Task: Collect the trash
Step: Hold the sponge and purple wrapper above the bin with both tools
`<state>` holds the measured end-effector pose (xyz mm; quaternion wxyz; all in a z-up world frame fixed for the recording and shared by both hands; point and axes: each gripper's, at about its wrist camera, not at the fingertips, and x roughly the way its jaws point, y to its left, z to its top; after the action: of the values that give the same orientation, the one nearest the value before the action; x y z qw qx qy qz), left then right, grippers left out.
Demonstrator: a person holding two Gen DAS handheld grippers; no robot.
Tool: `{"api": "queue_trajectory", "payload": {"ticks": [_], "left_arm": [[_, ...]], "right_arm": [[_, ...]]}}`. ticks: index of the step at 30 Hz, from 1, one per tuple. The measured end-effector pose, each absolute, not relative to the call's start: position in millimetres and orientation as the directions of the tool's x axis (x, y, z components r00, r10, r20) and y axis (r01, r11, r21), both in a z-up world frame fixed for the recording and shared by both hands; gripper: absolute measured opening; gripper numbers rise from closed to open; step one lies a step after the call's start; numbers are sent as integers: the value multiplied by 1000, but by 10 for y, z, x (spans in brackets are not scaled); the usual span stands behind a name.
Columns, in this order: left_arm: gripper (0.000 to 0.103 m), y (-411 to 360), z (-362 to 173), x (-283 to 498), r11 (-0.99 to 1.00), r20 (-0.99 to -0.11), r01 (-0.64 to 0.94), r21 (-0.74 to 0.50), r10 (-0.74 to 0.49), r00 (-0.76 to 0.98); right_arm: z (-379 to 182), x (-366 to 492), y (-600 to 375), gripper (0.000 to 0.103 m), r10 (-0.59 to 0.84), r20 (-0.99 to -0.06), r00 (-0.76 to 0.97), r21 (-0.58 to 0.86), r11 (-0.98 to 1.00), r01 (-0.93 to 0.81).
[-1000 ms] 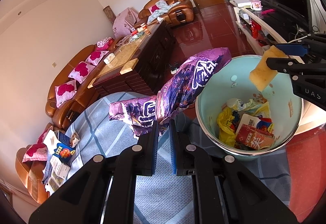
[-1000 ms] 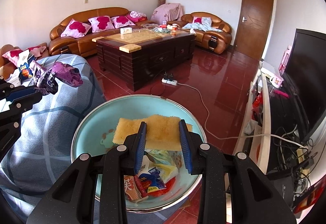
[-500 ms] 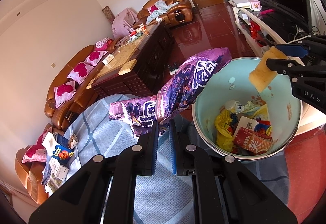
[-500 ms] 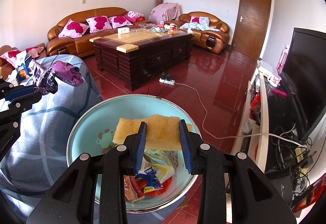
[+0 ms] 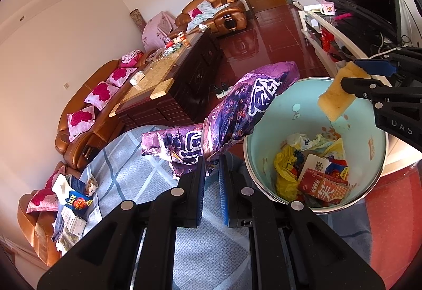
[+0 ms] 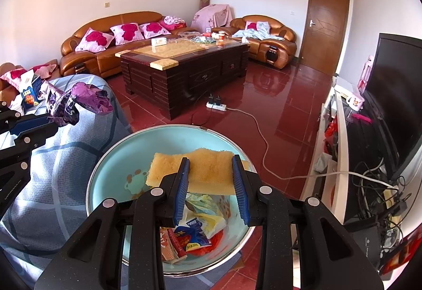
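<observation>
Fingers [image 6: 182, 184]: one sponge [image 6: 208, 171], one wrapper [image 5: 237, 115].

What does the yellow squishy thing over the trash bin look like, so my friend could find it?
Find the big light-blue trash bin beside the blue checked blanket. Above its opening, the right hand-held gripper pinches a flat yellow sponge. Unlike the crinkly wrappers below, it is plain, porous and rectangular.

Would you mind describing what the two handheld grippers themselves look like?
Both the left gripper and right gripper are matte black speckled plastic with two angular fingers, blue ribbed pads inside and round silver bolt heads. The right one carries pale embossed lettering on its side. No cables or sleeves show.
</observation>
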<state>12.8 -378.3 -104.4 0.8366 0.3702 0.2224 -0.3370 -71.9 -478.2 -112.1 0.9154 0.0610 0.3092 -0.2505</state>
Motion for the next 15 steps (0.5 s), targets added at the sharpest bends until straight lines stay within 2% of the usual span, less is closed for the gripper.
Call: {"api": "queue_trajectory", "payload": {"ticks": [15], "left_arm": [[11, -3794, -1045, 122, 499, -623, 730, 467, -400, 672]], "right_arm": [[-1126, -717, -4791, 33, -420, -597, 684, -42, 867, 496]]}}
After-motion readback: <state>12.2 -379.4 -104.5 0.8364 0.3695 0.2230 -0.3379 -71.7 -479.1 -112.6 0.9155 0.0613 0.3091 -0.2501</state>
